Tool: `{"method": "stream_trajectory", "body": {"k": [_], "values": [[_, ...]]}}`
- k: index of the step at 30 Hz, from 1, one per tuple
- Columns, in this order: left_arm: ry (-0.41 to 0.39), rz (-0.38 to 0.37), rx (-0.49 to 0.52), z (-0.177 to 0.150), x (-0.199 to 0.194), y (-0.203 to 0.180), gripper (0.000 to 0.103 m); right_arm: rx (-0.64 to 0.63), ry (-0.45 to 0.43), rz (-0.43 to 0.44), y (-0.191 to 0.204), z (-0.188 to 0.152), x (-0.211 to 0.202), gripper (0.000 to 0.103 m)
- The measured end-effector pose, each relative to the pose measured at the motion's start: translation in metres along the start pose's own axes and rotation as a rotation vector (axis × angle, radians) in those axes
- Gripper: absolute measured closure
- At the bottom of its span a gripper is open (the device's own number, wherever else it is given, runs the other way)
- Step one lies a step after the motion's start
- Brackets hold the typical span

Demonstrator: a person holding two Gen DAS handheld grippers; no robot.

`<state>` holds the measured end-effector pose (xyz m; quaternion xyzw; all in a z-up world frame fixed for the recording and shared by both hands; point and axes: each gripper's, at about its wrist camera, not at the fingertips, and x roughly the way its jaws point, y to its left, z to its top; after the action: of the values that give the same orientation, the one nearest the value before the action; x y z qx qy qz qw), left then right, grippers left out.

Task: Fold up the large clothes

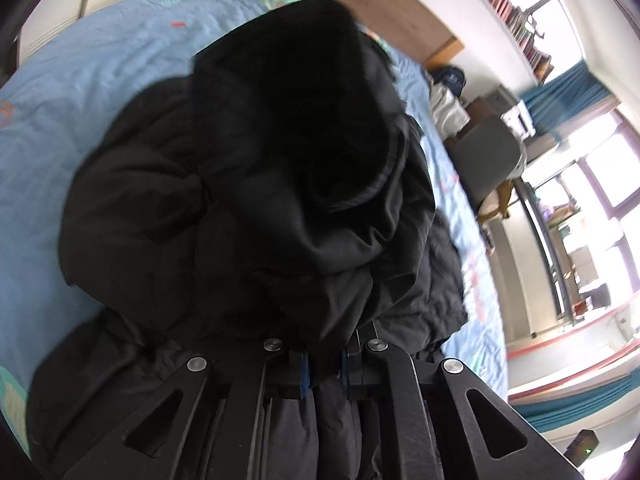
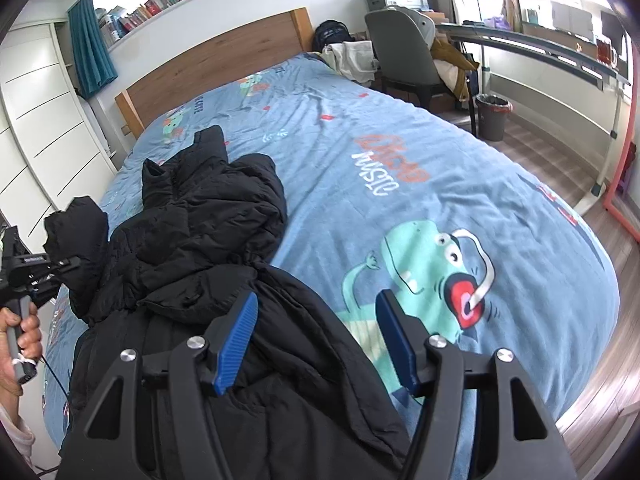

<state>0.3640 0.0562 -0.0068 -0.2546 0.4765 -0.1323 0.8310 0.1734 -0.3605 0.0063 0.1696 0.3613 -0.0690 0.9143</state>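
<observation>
A big black padded jacket (image 2: 192, 248) lies bunched on the blue bedspread (image 2: 400, 152), on the left side of the bed. My left gripper (image 1: 323, 368) is shut on a fold of the jacket (image 1: 248, 184) and holds that part lifted, filling the left wrist view. From the right wrist view the left gripper (image 2: 68, 266) shows at the far left, clamped on a sleeve end. My right gripper (image 2: 316, 340) is open and empty, hovering just above the jacket's lower part, its blue pads (image 2: 236, 344) apart.
The bedspread has a dinosaur print (image 2: 432, 268). A wooden headboard (image 2: 216, 64) is at the back. A grey chair (image 2: 404, 56), a bin (image 2: 493, 116) and a long desk (image 2: 552, 52) stand right of the bed. White wardrobes (image 2: 44, 128) are on the left.
</observation>
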Motion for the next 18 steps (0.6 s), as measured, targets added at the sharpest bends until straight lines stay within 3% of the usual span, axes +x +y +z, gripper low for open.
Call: {"method": "stream_trajectory", "body": {"k": [2, 6, 10, 14, 18], "values": [[0.021, 0.021, 0.003, -0.005, 0.011, -0.006, 0.093, 0.013, 0.007, -0.001, -0.006, -0.003, 0.003, 0.043], [0.063, 0.029, -0.014, -0.012, 0.028, -0.014, 0.083, 0.026, 0.019, -0.003, -0.016, -0.008, 0.006, 0.043], [0.091, -0.001, -0.018, -0.021, 0.028, -0.018, 0.060, 0.025, 0.022, -0.006, -0.021, -0.009, 0.006, 0.043], [0.093, -0.018, 0.020, -0.031, 0.015, -0.016, 0.057, 0.017, 0.024, -0.007, -0.020, -0.007, 0.005, 0.043], [0.032, 0.003, 0.049, -0.034, -0.003, -0.016, 0.057, -0.019, 0.033, 0.005, -0.005, -0.005, 0.008, 0.043]]}}
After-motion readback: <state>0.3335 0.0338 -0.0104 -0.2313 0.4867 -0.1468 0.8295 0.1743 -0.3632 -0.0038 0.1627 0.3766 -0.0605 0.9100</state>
